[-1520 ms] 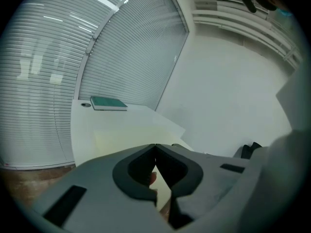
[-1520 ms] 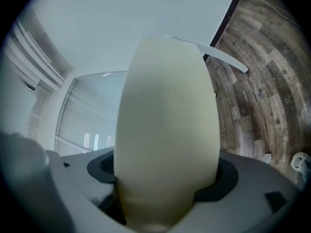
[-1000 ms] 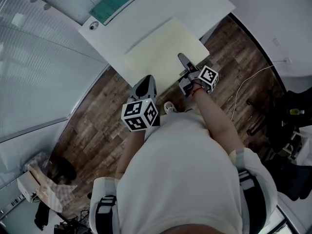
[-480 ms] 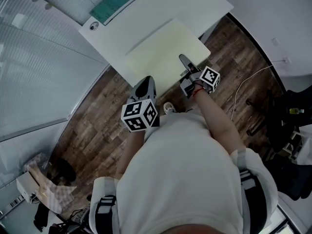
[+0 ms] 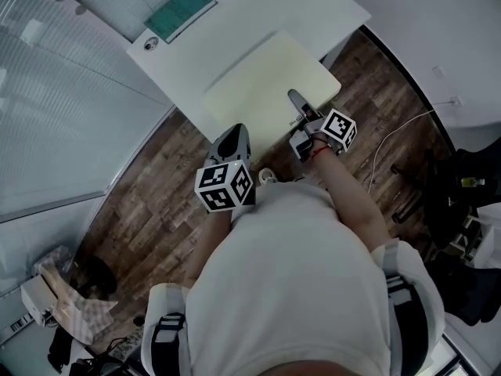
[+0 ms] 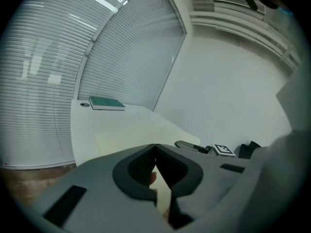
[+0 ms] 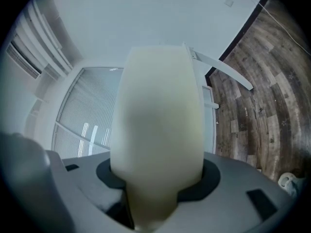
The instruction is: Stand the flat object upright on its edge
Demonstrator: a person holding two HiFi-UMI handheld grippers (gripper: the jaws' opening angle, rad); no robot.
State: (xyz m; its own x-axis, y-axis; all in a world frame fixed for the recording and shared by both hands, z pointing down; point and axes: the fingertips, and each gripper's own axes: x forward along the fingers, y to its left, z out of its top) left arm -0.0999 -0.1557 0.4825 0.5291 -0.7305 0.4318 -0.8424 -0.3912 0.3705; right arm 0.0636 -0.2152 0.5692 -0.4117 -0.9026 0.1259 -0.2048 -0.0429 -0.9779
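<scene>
Right tool [image 5: 298,106]: closed on near edge of cream board [image 5: 262,77], board filling the gap between jaws, pads pressed against it.

Left tool [image 6: 155,146]: jaws tip to tip, nothing between them; held back off edge of desk [image 5: 321,6], above wooden floor [image 5: 149,202], apart from board.

Board position: apparently flat on white desk near its front corner, broad face up toward head camera. No clear lift of gripped edge visible from above.

Green book [image 5: 182,8] at far end of desk, well apart from board.

Status (judged): grasp step done. Lift, tilt onto edge and release all outstanding.

Next, likely: raise gripped edge, pivoting about far edge on desk, then steady upright, possibly with left tool against opposite face.

Risks: sliding of pivot edge on smooth desk; toppling on release.
</scene>
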